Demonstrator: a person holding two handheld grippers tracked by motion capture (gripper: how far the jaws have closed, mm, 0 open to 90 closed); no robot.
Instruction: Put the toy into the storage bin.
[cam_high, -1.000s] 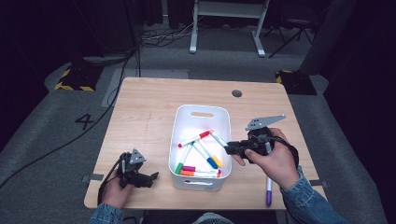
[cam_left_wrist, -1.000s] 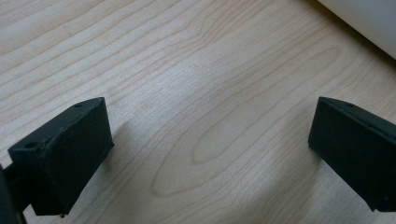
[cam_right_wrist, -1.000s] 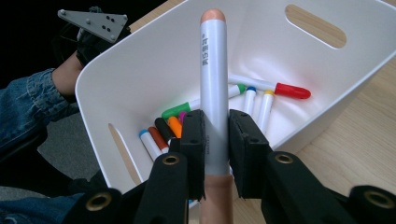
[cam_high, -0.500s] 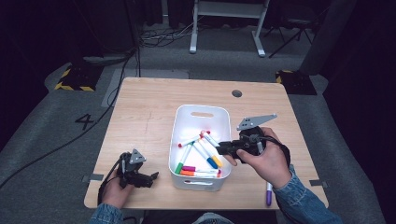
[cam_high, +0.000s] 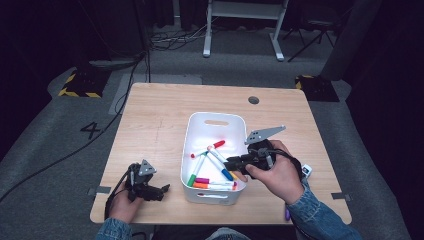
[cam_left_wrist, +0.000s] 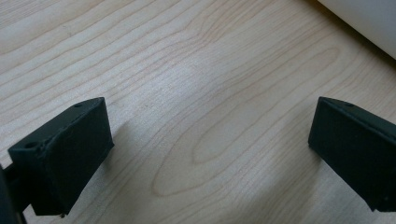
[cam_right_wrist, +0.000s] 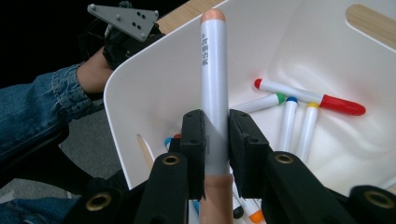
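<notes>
High view: your right gripper (cam_high: 231, 163) has moved over the white bin (cam_high: 194, 134); the right gripper view shows it clamping an orange-capped marker (cam_right_wrist: 214, 88). Your left gripper (cam_left_wrist: 210, 144) stays apart.

My light wooden table (cam_high: 160, 125) has a round dark hole (cam_high: 253, 100) near its far edge. On the grey floor (cam_high: 45, 165) to the left sits a painted 4 (cam_high: 91, 130), crossed by a black cable (cam_high: 60, 160). 2 yellow-and-black striped blocks (cam_high: 77, 85) flank the far corners, and a white metal frame (cam_high: 240, 25) stands beyond.
</notes>
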